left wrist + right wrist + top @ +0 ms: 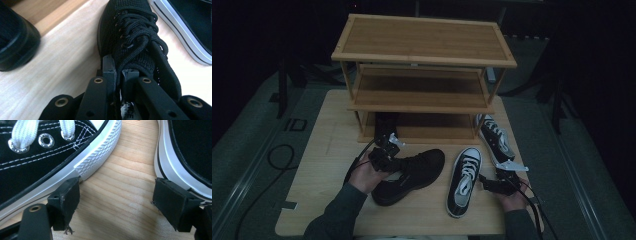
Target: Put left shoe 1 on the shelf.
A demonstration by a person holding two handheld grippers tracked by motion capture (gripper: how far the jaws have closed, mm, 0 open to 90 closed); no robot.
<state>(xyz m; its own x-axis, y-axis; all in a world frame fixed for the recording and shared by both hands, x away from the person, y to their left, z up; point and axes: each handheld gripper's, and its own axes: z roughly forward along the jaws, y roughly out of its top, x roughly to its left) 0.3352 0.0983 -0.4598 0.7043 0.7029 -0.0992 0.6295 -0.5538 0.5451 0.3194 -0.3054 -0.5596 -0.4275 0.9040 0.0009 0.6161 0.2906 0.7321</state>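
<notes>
A black mesh sneaker (412,172) lies on the wooden table (322,150), toe toward the right. My left gripper (384,155) is at its heel end; in the left gripper view the jaws stand close together, left gripper (120,72) shut on the collar of the black sneaker (130,32) beside the laces. A black-and-white canvas sneaker (464,180) lies to the right, and its mate (497,137) rests near the rack's right leg. My right gripper (494,182) sits low between them. Seen along its jaws, the right gripper (117,195) is open over bare wood, one canvas sneaker (37,157) left, the other (190,147) right.
A three-tier bamboo shoe rack (424,75) stands at the table's far half. A dark shoe (386,125) sits on its bottom shelf, seen as the dark shoe (15,42) at the left of the left gripper view. Cables trail over the floor at left.
</notes>
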